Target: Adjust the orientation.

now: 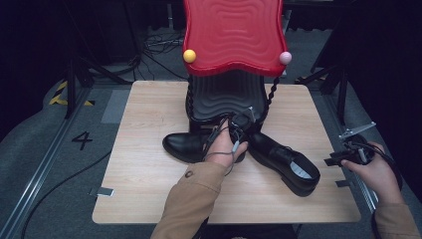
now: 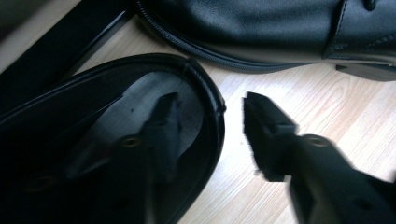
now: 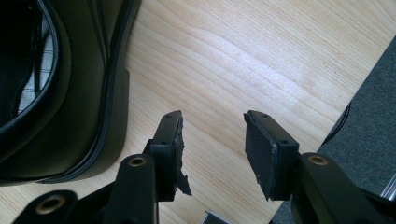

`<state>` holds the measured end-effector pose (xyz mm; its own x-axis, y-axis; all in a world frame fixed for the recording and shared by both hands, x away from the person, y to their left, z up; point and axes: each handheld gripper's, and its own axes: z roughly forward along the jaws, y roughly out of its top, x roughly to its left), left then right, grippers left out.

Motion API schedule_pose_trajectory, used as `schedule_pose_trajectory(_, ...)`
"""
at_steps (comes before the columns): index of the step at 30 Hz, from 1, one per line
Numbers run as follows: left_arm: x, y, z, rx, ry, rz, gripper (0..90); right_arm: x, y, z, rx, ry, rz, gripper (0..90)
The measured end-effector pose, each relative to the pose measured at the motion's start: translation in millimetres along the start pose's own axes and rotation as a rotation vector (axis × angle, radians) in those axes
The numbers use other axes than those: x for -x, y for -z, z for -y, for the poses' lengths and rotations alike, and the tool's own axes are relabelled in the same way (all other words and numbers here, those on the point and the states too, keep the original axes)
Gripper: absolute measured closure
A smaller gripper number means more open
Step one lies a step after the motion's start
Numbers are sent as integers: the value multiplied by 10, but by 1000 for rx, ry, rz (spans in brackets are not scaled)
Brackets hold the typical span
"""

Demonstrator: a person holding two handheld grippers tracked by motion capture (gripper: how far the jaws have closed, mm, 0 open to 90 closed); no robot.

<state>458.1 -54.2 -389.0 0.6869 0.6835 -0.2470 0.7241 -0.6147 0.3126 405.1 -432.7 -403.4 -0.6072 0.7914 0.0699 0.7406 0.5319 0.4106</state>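
Black leather shoes lie unracked on the pale wooden table (image 1: 149, 124); my left gripper (image 2: 210, 116) straddles the near shoe's (image 2: 93, 140) heel rim, jaws spread, no pinch yet. Right gripper (image 3: 212, 135) waits open beside the other shoe (image 3: 60, 93); lifting remains.

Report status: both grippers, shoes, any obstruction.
Left gripper astride left shoe's heel rim, not clamped. Right gripper open, empty. Right shoe and rack close by.

A single black numeral "4" (image 1: 81, 140) is marked on the grey floor (image 1: 40, 164) to the left of the counter (image 1: 144, 164); no other text, label or brand is readable.
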Motion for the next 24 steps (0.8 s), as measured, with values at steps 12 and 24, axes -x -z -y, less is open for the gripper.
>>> schedule_pose_trajectory(12,180,262,225,-68,-116,-13,794,-1,-16,-6,-6,1,-4,571)
schedule_pose_trajectory(24,418,520,965,-151,-225,13,751,-16,-36,-24,-11,4,-1,564)
